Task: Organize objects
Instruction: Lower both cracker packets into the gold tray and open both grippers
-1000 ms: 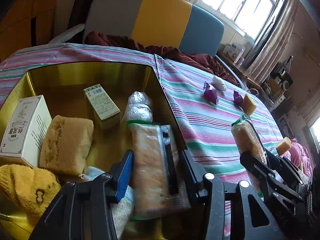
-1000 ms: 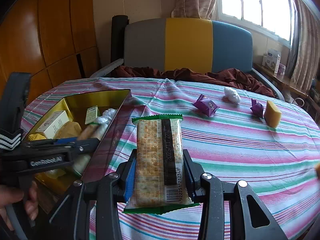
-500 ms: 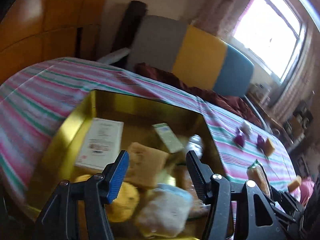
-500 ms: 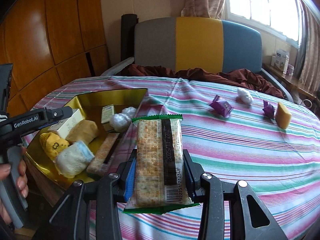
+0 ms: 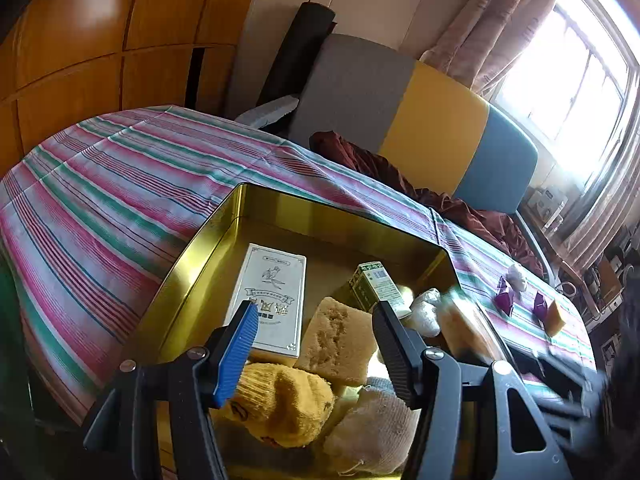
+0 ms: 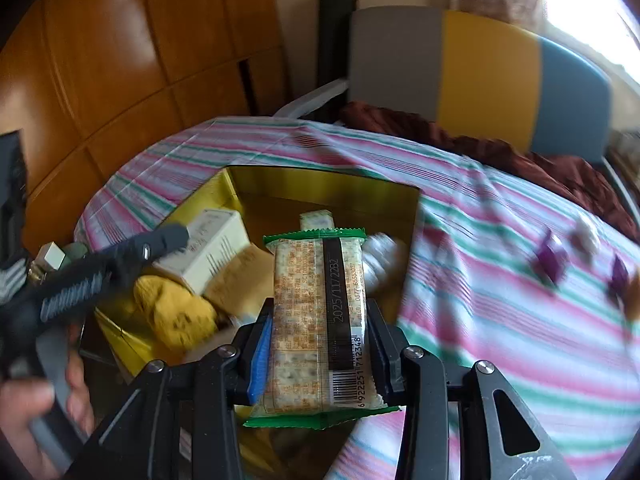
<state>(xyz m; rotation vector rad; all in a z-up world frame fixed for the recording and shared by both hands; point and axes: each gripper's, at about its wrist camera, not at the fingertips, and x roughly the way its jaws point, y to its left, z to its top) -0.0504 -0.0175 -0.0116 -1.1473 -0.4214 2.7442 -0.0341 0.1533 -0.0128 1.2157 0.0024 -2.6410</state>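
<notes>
- The gold tin [image 5: 192, 264] is the landmark: a shallow rectangular metal box with glossy, mirror-like walls, sitting on the worktop [image 5: 100, 184], which is covered by a cloth striped pink, green and white.
- Inside the tin lies a flat white carton [image 5: 272, 300] with printed lettering; beside it, a smaller green-and-white box [image 5: 378, 284].
- Nearer the tin's front edge sits a porous tan sponge block [image 5: 340, 344], a fuzzy yellow knitted sock [image 5: 280, 404] and a pale woolly bundle [image 5: 372, 432].
- A crinkled clear-wrapped lump [image 5: 426, 312] rests by the tin's right wall.
- The left tongs [image 5: 316, 360] hang over the tin's front, jaws standing apart with nothing between them, having just been opening; one pad is ribbed blue.
- The right tongs [image 6: 320, 356] are clamped on a cracker packet [image 6: 320, 312]: a long flat slab in clear film with green crimped ends, a black date strip and a barcode, its speckled biscuits visible.
- The packet is held in the air above the tin's near right corner.
- To the right of the tin, on the cloth, lie two purple wrapped sweets [image 5: 504, 298] and a small yellow block [image 5: 556, 316].
</notes>
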